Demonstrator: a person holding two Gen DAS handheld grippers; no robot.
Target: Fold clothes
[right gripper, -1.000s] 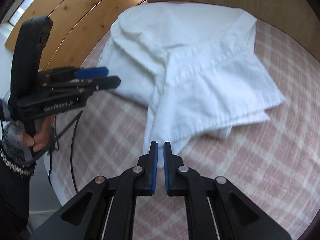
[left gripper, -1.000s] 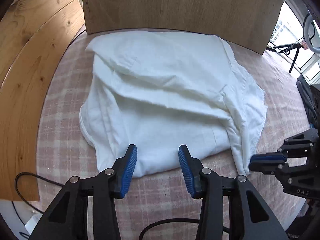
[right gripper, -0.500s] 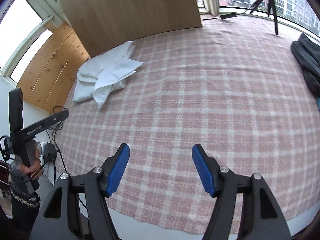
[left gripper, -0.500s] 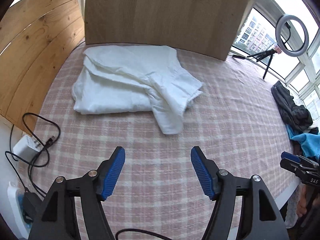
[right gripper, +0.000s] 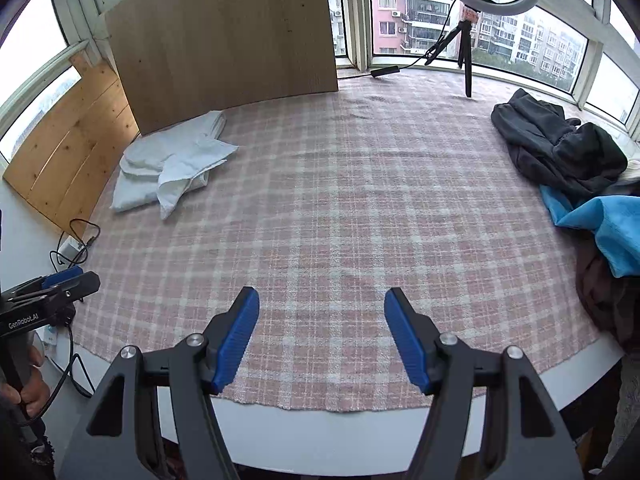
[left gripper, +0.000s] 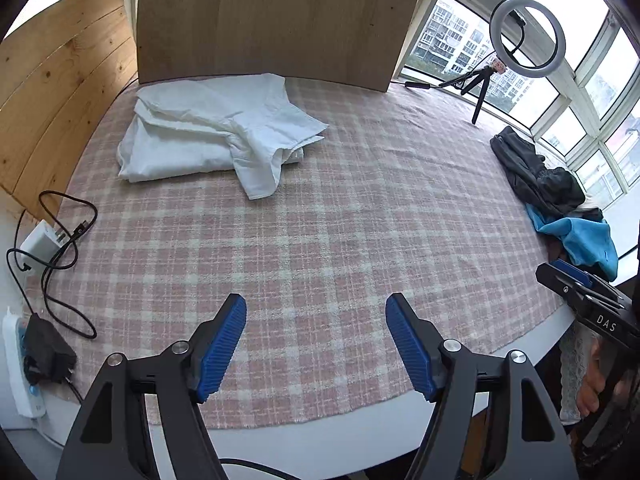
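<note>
A folded white garment (left gripper: 208, 136) lies at the far left corner of the pink plaid cloth, against a wooden board; the right wrist view shows the white garment (right gripper: 168, 164) too. My left gripper (left gripper: 316, 344) hovers open over the near edge of the table, far from the garment, with nothing between its fingers. My right gripper (right gripper: 322, 334) is also open and empty above the near edge. A heap of dark and blue clothes (right gripper: 568, 168) sits at the right side, also visible as the clothes heap (left gripper: 556, 204) in the left wrist view.
The pink plaid cloth (left gripper: 320, 220) covers a round white table. A ring light on a tripod (left gripper: 520, 40) stands at the back right. A charger with cables (left gripper: 44, 240) and a power strip (left gripper: 20, 364) lie at the left edge. The wooden board (right gripper: 224, 36) stands behind.
Both grippers have pulled back from the white garment to the near table edge. The right gripper, shut a second ago, now stands open; the left has opened wider.
</note>
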